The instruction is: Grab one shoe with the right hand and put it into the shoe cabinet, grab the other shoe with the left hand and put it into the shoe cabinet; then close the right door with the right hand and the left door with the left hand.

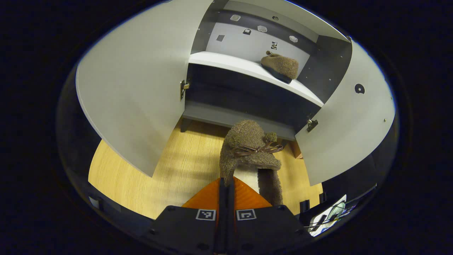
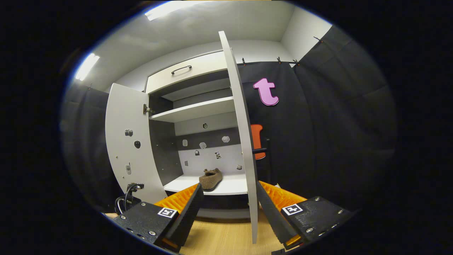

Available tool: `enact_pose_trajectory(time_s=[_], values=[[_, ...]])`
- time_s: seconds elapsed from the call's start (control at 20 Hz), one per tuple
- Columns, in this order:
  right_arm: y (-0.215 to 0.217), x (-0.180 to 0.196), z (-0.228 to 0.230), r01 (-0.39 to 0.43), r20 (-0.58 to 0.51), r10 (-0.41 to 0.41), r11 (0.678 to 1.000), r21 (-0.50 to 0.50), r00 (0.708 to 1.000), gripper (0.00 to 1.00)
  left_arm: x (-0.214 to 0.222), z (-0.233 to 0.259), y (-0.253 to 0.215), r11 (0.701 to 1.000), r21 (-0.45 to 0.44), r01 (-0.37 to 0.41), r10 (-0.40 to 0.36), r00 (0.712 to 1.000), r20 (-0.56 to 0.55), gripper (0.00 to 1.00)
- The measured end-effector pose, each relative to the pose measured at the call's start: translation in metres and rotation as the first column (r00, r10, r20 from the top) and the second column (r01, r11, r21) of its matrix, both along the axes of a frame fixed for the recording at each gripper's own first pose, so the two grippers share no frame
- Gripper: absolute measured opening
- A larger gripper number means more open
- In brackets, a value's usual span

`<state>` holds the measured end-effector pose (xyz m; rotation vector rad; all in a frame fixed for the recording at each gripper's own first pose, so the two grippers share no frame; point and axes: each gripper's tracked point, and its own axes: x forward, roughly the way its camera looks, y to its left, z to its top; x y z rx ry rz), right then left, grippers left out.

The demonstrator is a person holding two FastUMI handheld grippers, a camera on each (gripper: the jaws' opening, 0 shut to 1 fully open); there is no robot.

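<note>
Here, left gripper view: left claw (image 1: pixel 226 187) pinches the fuzzy shoe (image 1: pixel 249 152) by its collar, hanging above the wood floor (image 1: pixel 177 170) before the open shoe cabinet (image 1: pixel 244 120). It should rise and clear the shelf (image 1: pixel 226 63) lip, landing beside the first shoe (image 1: pixel 280 66); the grip point is hidden.

Right gripper view: right claw (image 2: pixel 229 209) is spread and empty, the right door (image 2: pixel 242 141) edge between its fingers; contact unclear.

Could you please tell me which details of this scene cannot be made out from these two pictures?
- Left gripper view: the held shoe hides its own sole and heel; the left gripper covers the grip point.
- Left gripper view: the cabinet's space under the shelf is too dark.
- Right gripper view: the right door, edge-on, hides its face.
- Both views: small stickers on the back panel are too small.
</note>
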<state>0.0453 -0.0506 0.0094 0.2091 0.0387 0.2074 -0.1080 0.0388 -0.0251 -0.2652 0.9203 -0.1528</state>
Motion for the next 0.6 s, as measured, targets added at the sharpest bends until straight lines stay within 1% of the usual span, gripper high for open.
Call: enact_pose_trajectory(time_s=[0.15,0.25,0.4,0.6], values=[[-0.004,0.001,-0.003,0.004,0.003,-0.004,1.0,0.007,1.0,0.92,0.013,0.025,0.004,1.0,-0.004,0.015,-0.014,0.998,0.062,0.07],[-0.008,0.002,-0.004,0.012,0.003,-0.012,1.0,0.018,1.0,0.92,0.026,0.045,0.002,1.0,-0.009,0.011,-0.01,0.996,0.09,0.07],[-0.016,0.002,-0.005,0.025,0.003,-0.025,0.999,0.028,1.0,0.92,0.058,0.078,-0.001,1.0,-0.006,0.008,-0.007,0.991,0.137,0.07],[-0.034,-0.001,-0.011,0.059,0.001,-0.059,0.998,0.03,0.998,0.92,0.104,0.122,-0.005,1.0,-0.014,0.014,-0.011,0.976,0.216,0.07]])
